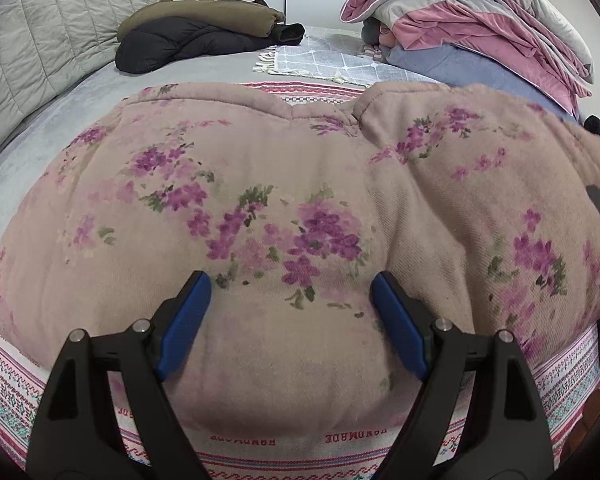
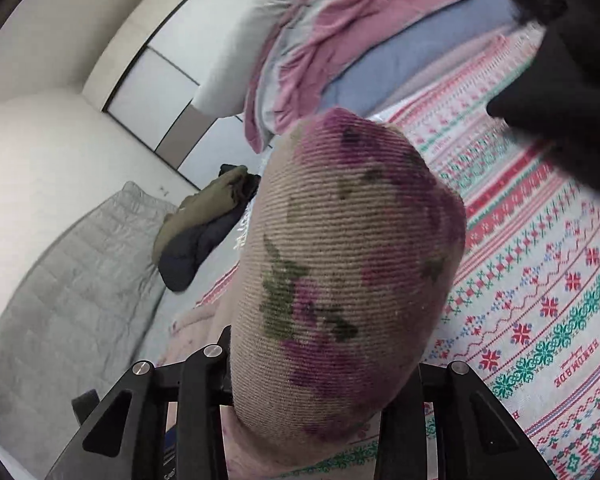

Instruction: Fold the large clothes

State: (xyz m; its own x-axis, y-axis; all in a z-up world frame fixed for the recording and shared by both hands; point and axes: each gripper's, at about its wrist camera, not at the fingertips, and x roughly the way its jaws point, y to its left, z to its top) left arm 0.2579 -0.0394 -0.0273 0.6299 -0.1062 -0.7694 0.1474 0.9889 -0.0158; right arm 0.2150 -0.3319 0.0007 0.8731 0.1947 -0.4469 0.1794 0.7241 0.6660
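Note:
A large pink fleece garment (image 1: 260, 208) with purple flowers lies spread on a patterned cloth (image 1: 8, 376) on the bed. My left gripper (image 1: 290, 320) is open just above the garment's near part, blue pads (image 1: 188, 320) apart, holding nothing. My right gripper (image 2: 324, 392) is shut on a bunched part of the same garment (image 2: 340, 264), lifted close to the camera; the fabric hides its fingertips. That raised part also shows at the right in the left wrist view (image 1: 500, 200).
Folded olive and dark jackets (image 1: 196, 36) lie at the far side of the bed. A pile of pink, grey and blue bedding (image 1: 480, 28) sits at the far right. A grey quilted headboard (image 1: 40, 48) is on the left. A black-gloved hand (image 2: 572, 92) shows at upper right.

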